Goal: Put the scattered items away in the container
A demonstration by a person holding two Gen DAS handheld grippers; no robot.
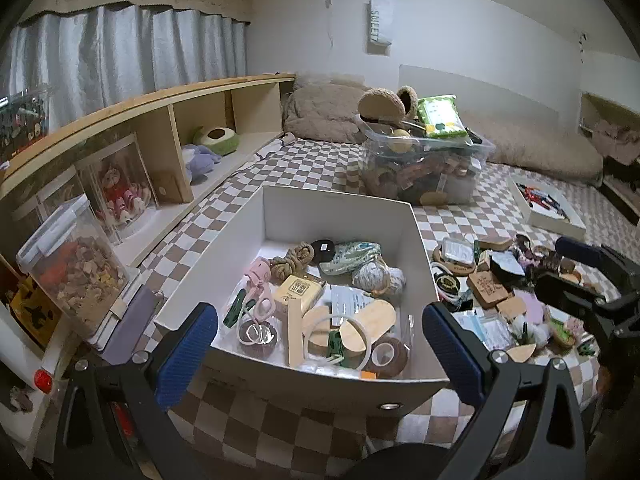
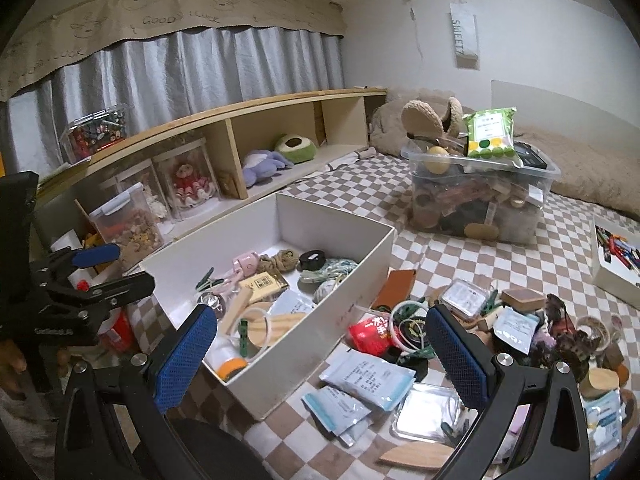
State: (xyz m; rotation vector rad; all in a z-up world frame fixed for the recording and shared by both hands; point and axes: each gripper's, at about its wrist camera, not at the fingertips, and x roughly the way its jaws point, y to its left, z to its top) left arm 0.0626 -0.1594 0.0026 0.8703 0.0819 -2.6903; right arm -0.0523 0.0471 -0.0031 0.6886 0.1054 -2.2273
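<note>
A white box (image 1: 280,216) is set on a checked bedspread (image 1: 320,160) and is seen partly filled with small things, among them a rope knot (image 1: 294,258), a pink clip (image 1: 258,274) and a wooden oval (image 1: 366,326). The left gripper (image 1: 320,344) is held over the near wall of the box, its blue-padded fingers (image 1: 188,356) spread wide with nothing between them. The right gripper (image 2: 320,356) is held just right of the box, likewise spread wide and empty, above scattered items: paper packets (image 2: 368,378), a red pouch (image 2: 370,332) and a clear plastic case (image 2: 428,410). Behind the box a clear bin (image 2: 480,200) is seen, heaped full.
</note>
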